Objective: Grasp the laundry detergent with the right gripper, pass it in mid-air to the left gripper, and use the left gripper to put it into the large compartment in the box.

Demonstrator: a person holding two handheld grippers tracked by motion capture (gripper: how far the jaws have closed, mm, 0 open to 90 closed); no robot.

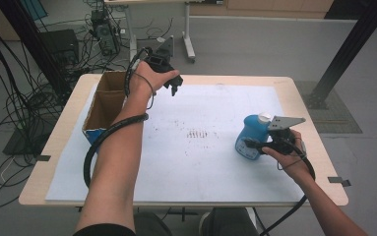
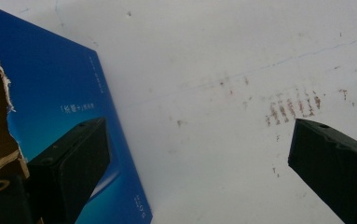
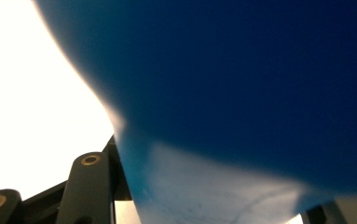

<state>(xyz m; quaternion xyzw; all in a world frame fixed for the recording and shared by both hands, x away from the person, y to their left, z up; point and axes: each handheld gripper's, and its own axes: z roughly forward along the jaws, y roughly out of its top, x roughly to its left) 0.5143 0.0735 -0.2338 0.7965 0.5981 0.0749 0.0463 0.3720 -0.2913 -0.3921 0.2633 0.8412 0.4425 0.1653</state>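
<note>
Right gripper [image 1: 266, 145] clamps the upright blue plastic bottle [image 1: 251, 136] at right-centre; the open-topped cardboard box [image 1: 108, 101] sits far left, beside the gaping left gripper [image 1: 172, 84].

The high view looks forward and down from above the person's side, taking in the whole counter [image 1: 186, 147]. The left tool [image 1: 169, 81] view looks steeply down at the white sheet, the box [image 2: 64, 102] at its 9 o'clock. The right tool [image 1: 267, 143] view is pressed against the blue bottle [image 3: 241, 93]. The high view shares both.
</note>
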